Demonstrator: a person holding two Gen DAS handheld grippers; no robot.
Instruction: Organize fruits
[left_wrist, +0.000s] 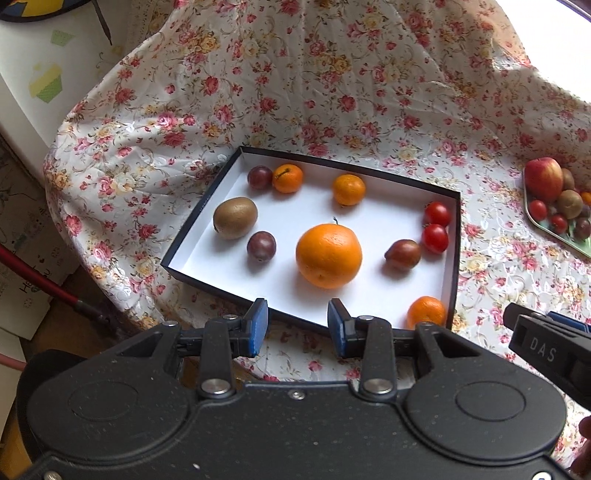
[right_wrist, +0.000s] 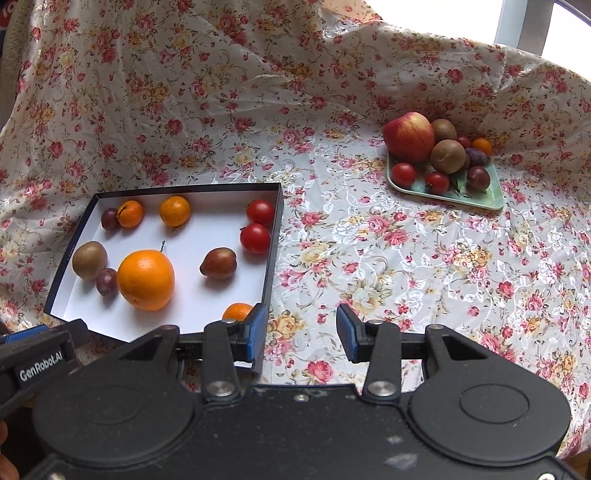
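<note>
Both grippers were held low at the near edge of the cloth-covered table (right_wrist: 424, 258), pointing forward and slightly down. The left gripper (left_wrist: 297, 328) hovered over the near rim of the box (left_wrist: 456, 236); the right gripper (right_wrist: 301, 332) hovered beside the box's near right corner, over bare cloth. Each had its jaws parted to a moderate gap and held nothing; no pad touched any fruit.

The box contained an orange (left_wrist: 328, 255) at its centre, a kiwi (left_wrist: 235, 217) at the left, two plums, three mandarins, two tomatoes (left_wrist: 436, 226) against the right wall (the pair touching) and a dark pear-shaped fruit (left_wrist: 402, 254) just beside them.

The right wrist view showed the whole tray (right_wrist: 480, 197), well apart from the box at the far right, heaped with an apple (right_wrist: 408, 137), kiwis, tomatoes, plums and a mandarin. The left wrist view cropped that tray at its edge, but showed a red hose below the table's left side.
</note>
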